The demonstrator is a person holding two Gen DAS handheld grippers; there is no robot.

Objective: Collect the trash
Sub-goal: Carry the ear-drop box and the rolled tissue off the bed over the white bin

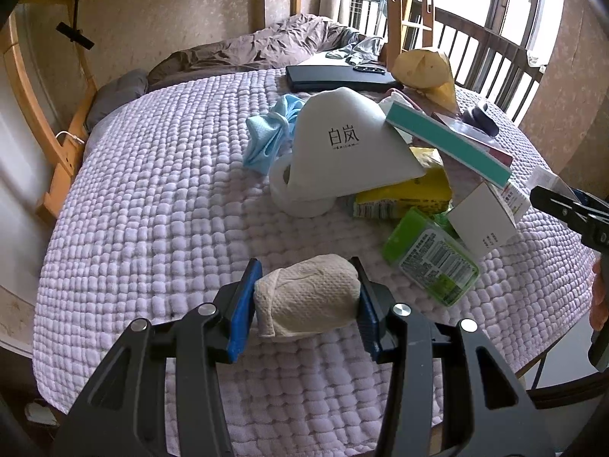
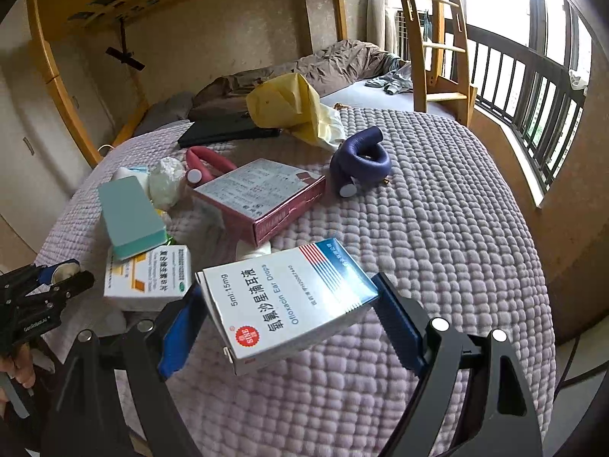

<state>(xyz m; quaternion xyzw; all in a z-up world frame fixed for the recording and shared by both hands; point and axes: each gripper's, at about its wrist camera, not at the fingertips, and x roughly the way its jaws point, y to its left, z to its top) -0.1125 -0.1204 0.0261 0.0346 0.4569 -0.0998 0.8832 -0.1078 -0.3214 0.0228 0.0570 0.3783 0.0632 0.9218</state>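
My left gripper [image 1: 307, 297] is shut on a crumpled wad of white paper towel [image 1: 308, 301], held just above the lilac quilt [image 1: 152, 198]. My right gripper [image 2: 289, 304] is shut on a white ear-drops box [image 2: 289, 301], lifted clear of the quilt [image 2: 437, 228]. In the left wrist view the trash pile lies ahead: a white paper bag with black print [image 1: 342, 144], a blue cloth [image 1: 270, 133], a teal-edged box [image 1: 449, 144], a yellow box [image 1: 403, 194], a green packet [image 1: 430, 262], a white box [image 1: 483, 224]. The right gripper [image 1: 571, 209] shows at the right edge there.
The right wrist view shows a pink box [image 2: 262, 194], a teal box [image 2: 131, 217], an orange-and-white box [image 2: 152, 278], a purple foam roll [image 2: 361, 163], a yellow bag [image 2: 289, 106] and a dark laptop [image 2: 224, 129]. A wooden ladder [image 2: 441, 38] and balcony railing [image 2: 533, 83] stand beyond.
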